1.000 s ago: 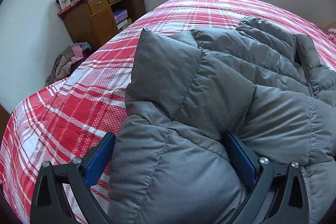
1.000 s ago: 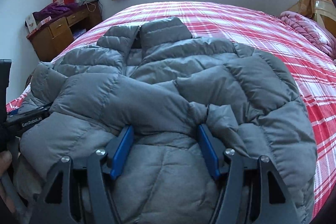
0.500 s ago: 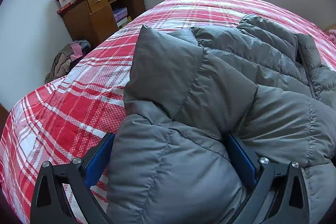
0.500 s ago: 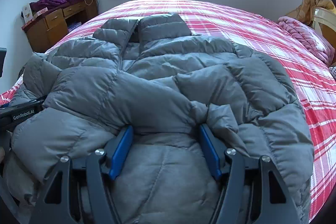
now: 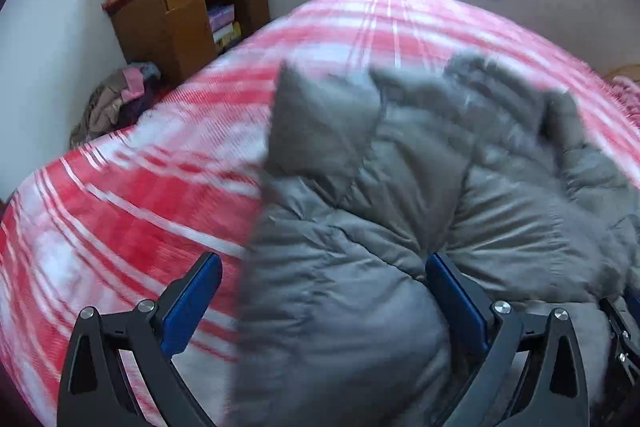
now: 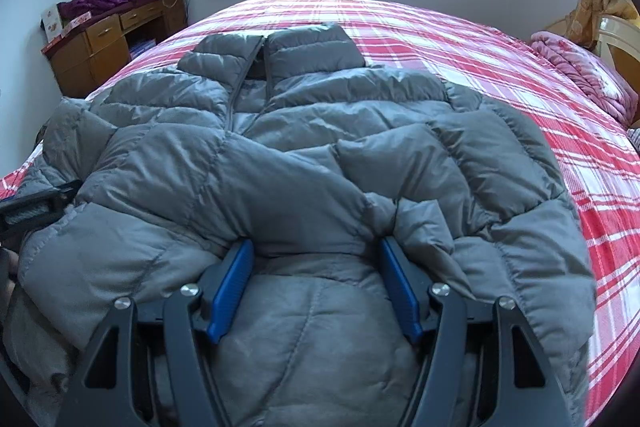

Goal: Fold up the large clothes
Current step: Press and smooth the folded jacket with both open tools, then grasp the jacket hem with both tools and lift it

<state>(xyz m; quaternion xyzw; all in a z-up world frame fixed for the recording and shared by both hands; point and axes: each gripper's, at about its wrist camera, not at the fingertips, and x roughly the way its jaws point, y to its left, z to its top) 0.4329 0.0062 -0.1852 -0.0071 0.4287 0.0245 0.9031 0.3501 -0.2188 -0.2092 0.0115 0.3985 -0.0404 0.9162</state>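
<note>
A grey puffer jacket (image 6: 320,131) lies front up on the red plaid bed (image 6: 460,39), collar toward the window. My right gripper (image 6: 316,251) is at the near hem, and its blue pads press on a thick bulge of padding on both sides. My left gripper (image 5: 324,267) is at the jacket's (image 5: 440,167) left hem corner with its jaws wide. Its right pad touches the fabric, while a strip of bedsheet shows between its left pad and the jacket's edge. One sleeve lies folded across the chest. The left gripper's body (image 6: 36,207) shows at the left edge of the right wrist view.
A wooden desk (image 5: 180,15) piled with boxes and purple cloth stands against the left wall. A heap of clothes (image 5: 116,99) lies on the floor beside it. A pink quilt (image 6: 580,67) is bunched at the bed's right side. Bare bedsheet (image 5: 120,207) spreads left of the jacket.
The left wrist view has gone blurred as the left hand rises. The jacket's edge, against the left pad before, now stands apart from it. The right gripper has kept still on the hem.
</note>
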